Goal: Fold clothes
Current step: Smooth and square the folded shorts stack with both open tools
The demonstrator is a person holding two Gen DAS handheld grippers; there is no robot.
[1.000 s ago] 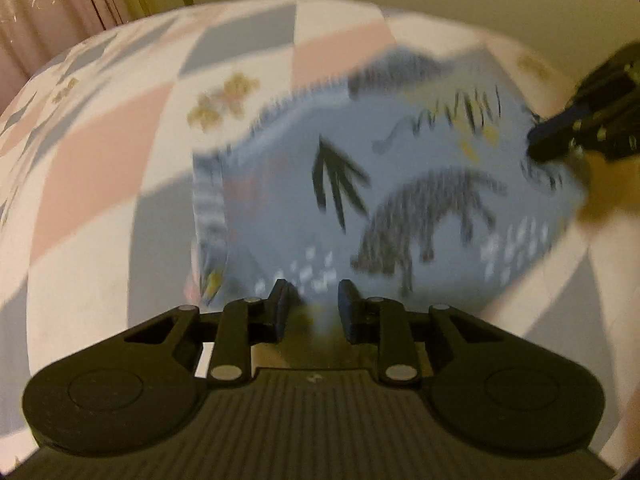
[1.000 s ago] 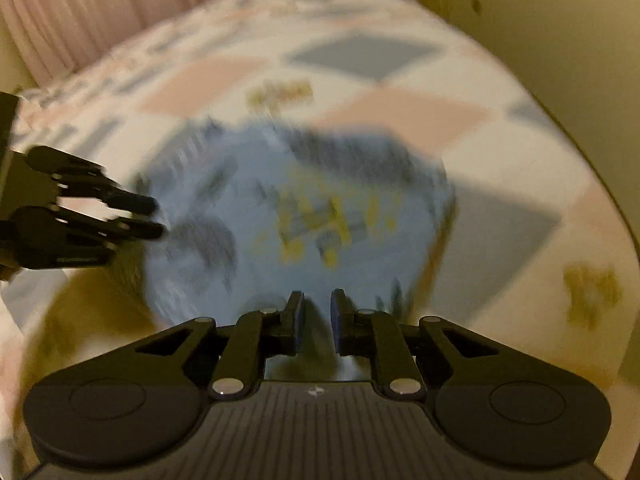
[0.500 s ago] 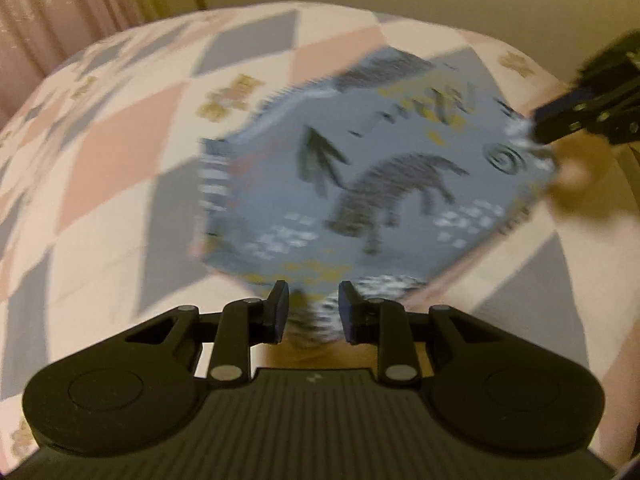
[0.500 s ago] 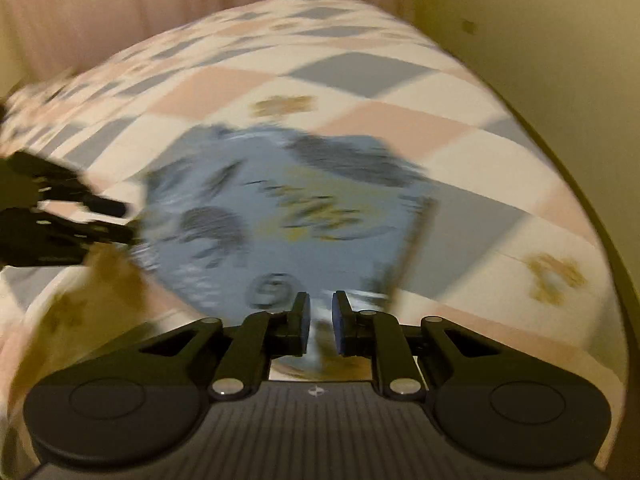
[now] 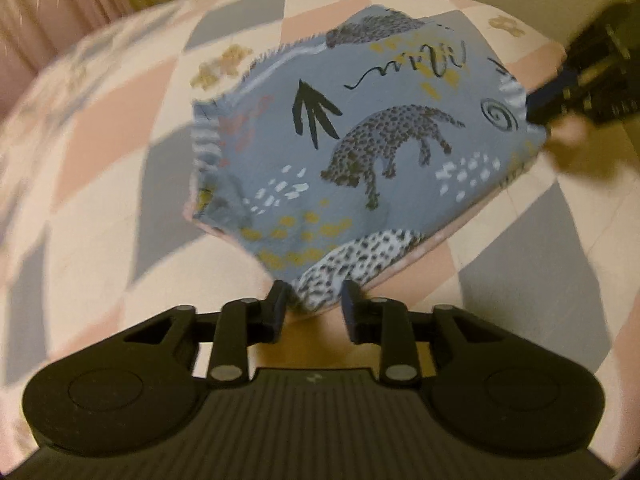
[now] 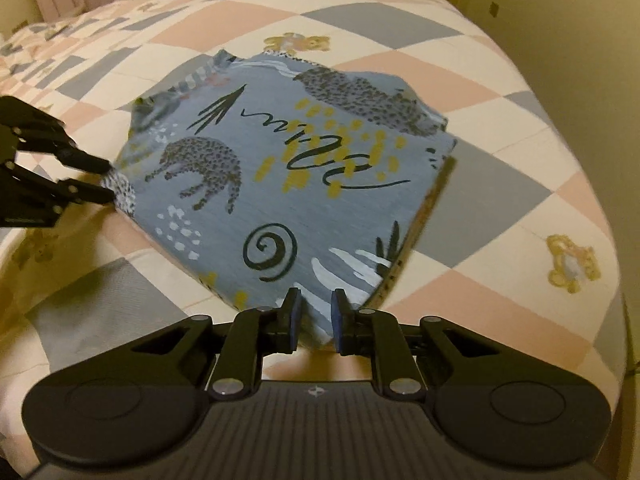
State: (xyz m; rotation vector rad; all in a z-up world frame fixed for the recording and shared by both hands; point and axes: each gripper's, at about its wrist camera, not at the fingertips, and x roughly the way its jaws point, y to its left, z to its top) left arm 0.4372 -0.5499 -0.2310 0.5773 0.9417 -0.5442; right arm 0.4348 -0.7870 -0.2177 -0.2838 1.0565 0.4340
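Observation:
A blue garment [image 5: 380, 140] printed with leopards, arrows and yellow dots lies spread on the bed, folded so a pink inner edge shows along its near side. My left gripper [image 5: 314, 306] is shut on its near corner with the spotted white patch. The right wrist view shows the same gripper [image 6: 102, 180] at the far left, pinching that corner. My right gripper [image 6: 316, 314] is shut on the other near corner of the garment [image 6: 280, 168], below the black spiral. It appears as a blurred dark shape [image 5: 534, 106] at the right edge of the left wrist view.
A quilt [image 6: 500, 220] of pink, grey and cream diamonds with small bear prints covers the bed. A yellowish wall [image 6: 568, 48] runs close along the bed's right side. Pink curtains [image 5: 48, 8] hang beyond the far end.
The garment has moved with both grippers and now lies flatter and more stretched between them. The heavy motion blur is gone, and both grippers still hold their corners.

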